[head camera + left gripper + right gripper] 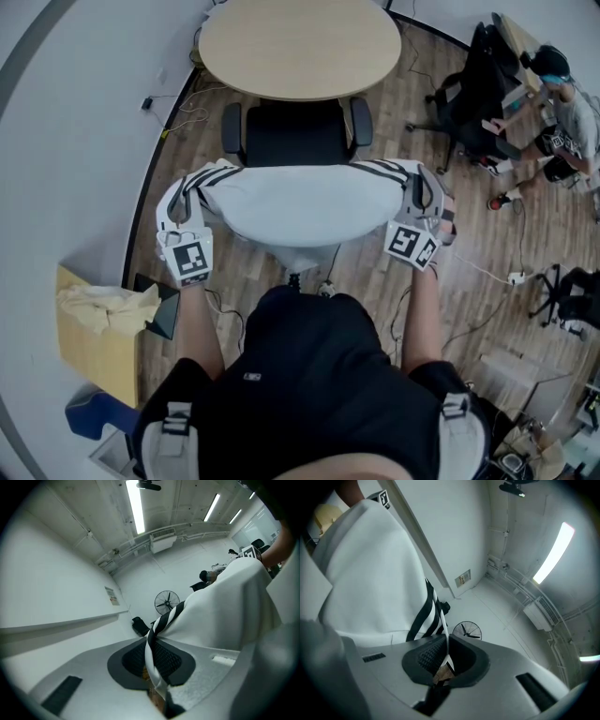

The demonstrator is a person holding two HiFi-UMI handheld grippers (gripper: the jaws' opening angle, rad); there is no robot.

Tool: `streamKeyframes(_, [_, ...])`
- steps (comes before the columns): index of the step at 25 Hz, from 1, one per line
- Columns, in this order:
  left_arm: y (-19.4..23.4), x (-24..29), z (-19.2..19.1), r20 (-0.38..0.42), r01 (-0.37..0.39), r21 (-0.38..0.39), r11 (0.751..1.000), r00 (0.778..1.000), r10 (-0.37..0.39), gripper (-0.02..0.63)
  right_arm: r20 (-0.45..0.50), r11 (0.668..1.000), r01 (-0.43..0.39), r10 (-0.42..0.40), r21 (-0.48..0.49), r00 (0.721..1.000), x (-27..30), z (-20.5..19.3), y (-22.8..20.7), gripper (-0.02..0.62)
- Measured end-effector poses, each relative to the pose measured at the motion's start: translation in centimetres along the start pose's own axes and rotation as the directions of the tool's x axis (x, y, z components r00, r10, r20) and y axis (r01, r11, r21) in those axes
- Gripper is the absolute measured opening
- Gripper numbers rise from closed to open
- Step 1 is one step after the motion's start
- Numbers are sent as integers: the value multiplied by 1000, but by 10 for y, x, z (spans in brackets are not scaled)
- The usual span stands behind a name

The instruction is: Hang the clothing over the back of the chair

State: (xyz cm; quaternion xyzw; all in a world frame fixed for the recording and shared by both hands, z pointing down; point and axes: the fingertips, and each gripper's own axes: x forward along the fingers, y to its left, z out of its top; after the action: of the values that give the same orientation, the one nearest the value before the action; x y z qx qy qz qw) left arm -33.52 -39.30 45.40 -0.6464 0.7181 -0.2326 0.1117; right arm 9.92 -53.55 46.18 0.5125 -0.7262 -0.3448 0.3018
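In the head view, the left gripper (180, 208) and right gripper (424, 202) hold the white striped clothing (300, 202) stretched between them, seemingly just above the back of the chair (295, 131) ahead of them. In the left gripper view the jaws are pinching a striped fold, and the right gripper view shows the same. To hang it well, keep both grippers level, lower the middle of the clothing onto the back, then release both together.

White clothing (295, 202) with black stripes, spread wide by black chair (295, 131)

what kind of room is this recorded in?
Likely an office or lab workspace: round meeting table, black office chair, ceiling strip light, pedestal fan.
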Motion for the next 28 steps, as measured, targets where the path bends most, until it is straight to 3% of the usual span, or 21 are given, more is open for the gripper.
streamKeyframes(13, [-44,-26,-14,-40,102,15,995,994,-102,16,17,996,-74,75,-42,997,-27,-3,32,31])
streamKeyframes(19, [-66,-41,-9,-31,141,30,990,990,-140,80,49,992,-106,110,-63,993,-41,-4,40,65])
streamKeyframes(28, [-71,-77,6,-13,68,48,996,998,-68,100,99,991,-120,125,-62,987,-70,-2,38,83])
